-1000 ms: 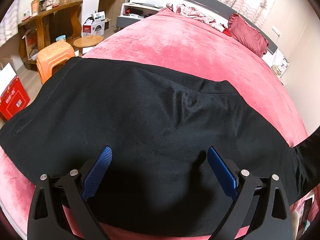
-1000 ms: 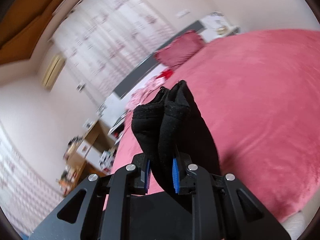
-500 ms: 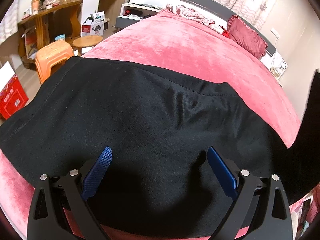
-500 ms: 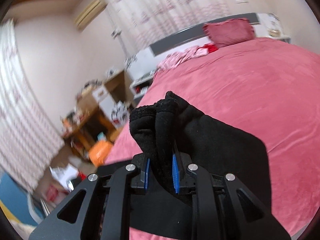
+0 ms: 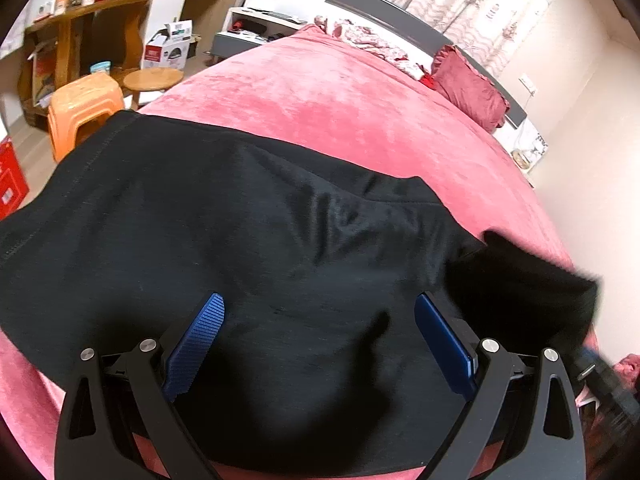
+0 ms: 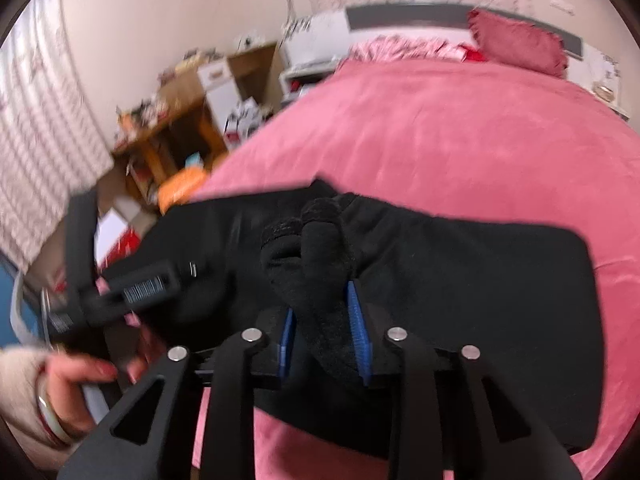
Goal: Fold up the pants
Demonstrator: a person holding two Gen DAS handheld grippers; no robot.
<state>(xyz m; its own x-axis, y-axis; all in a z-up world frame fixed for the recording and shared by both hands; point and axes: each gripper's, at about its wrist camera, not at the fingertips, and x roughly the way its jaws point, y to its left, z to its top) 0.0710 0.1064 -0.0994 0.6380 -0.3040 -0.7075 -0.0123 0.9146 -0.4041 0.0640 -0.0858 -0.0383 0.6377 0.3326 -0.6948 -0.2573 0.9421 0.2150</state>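
The black soft-knit pants (image 5: 248, 240) lie flat on the pink plush bedspread (image 5: 340, 100) beneath the spread, empty left gripper (image 5: 318, 332), while the right gripper (image 6: 322, 328), jaws opening, still has a bunched fold of them between its blue pads (image 6: 358, 328).

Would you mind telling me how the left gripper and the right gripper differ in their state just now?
The left gripper has its ridged blue pads spread wide with nothing between them; the right gripper has a bunched end of the black fabric pants between its pads, its jaws narrow and opening. The left gripper sits over the flat part of the pants; the right gripper brings fabric over it. Both have black frames and are over the pink velvet bedspread.
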